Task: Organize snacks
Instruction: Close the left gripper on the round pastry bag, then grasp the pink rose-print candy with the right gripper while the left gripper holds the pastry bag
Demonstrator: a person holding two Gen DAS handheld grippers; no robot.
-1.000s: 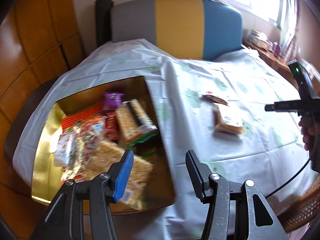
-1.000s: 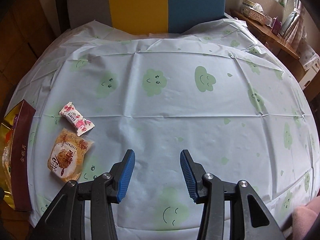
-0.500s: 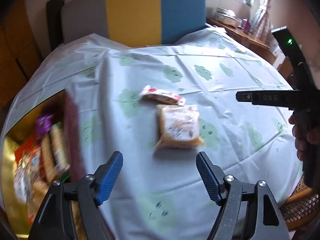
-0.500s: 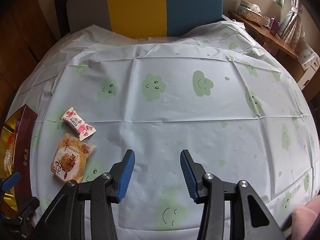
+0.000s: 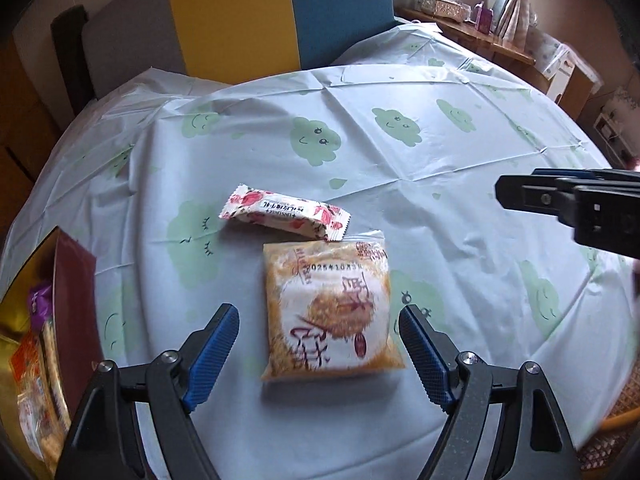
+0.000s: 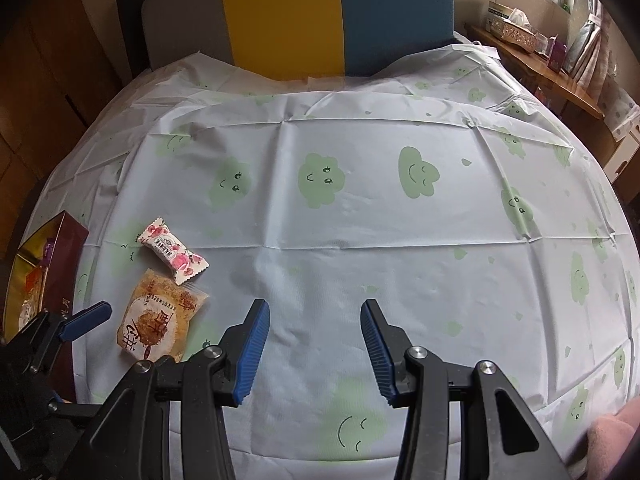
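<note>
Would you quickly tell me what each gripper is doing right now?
Left gripper: jaws open, just widened, astride the orange snack packet, not gripping.
Right gripper: open, empty.

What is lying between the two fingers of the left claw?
The orange snack packet lies between them on the tablecloth, untouched, in the left wrist view.

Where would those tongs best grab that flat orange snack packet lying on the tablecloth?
Probably across its two long side edges, coming down from above. The orange snack packet lies flat, its long sides in line with the open left gripper, whose fingers already straddle it. The flowered candy wrapper touches only its far corner.
</note>
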